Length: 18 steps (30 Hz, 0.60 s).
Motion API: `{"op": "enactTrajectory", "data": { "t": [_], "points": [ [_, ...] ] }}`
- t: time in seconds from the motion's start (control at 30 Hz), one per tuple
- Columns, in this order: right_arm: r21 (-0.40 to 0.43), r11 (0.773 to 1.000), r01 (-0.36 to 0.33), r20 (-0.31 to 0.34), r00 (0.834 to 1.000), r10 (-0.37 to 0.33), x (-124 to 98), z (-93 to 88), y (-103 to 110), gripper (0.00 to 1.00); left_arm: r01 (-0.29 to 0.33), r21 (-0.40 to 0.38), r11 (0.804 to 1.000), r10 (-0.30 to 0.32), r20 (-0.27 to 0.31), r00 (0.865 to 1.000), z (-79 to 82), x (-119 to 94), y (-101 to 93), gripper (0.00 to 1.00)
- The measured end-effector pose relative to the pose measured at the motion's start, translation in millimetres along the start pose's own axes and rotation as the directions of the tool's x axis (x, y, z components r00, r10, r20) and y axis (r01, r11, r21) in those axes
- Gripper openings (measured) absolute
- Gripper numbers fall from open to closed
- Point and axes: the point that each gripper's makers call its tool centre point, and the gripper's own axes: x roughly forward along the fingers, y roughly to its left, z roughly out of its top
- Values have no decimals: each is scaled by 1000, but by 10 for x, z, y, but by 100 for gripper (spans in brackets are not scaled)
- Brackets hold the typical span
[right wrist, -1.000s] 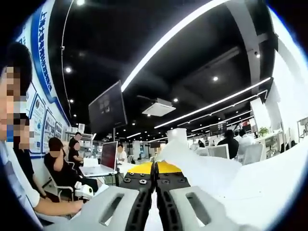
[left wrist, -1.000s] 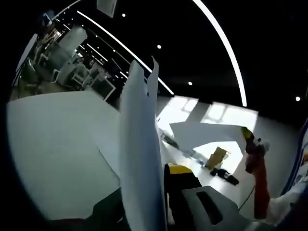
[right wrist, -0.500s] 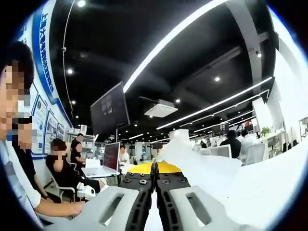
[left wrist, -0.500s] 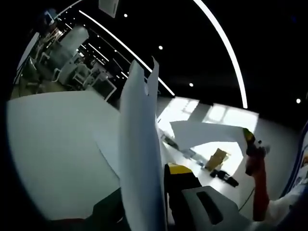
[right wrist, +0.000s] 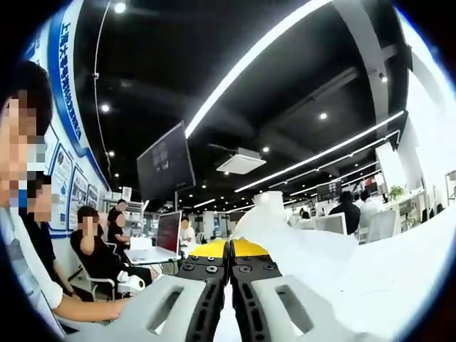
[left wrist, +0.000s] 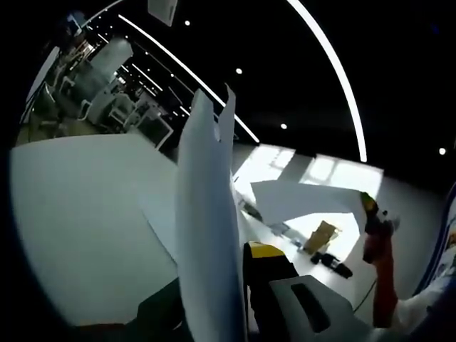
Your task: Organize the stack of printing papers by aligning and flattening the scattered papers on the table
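Printing papers (left wrist: 206, 235) stand on edge between the jaws of the left gripper (left wrist: 228, 299), their long axis running up and away from it toward the ceiling lights, top corners uneven. That gripper is clamped on the lower end of the bundle. In the left gripper view the white table (left wrist: 78, 214) spreads to the left of the sheets, and a further sheet (left wrist: 306, 199) hangs at the right, where the other gripper's yellow tip (left wrist: 367, 201) meets its corner. In the right gripper view the right gripper (right wrist: 229, 256) has its 2 yellow-tipped jaws pressed together on a thin white sheet edge (right wrist: 226, 320), with the paper (right wrist: 320, 256) billowing to its right. Both grippers look to hold the bundle raised off the table, 1 at each end, so lowering it flat is probably next.
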Motion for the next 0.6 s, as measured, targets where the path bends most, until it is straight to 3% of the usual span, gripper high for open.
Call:
{"op": "enactTrajectory", "data": {
  "t": [0.6],
  "points": [
    [19, 1000, -13, 11, 1000, 13, 21, -38, 20, 0, -11, -25, 1000, 12, 20, 1000, 37, -8, 40, 6]
  ]
}}
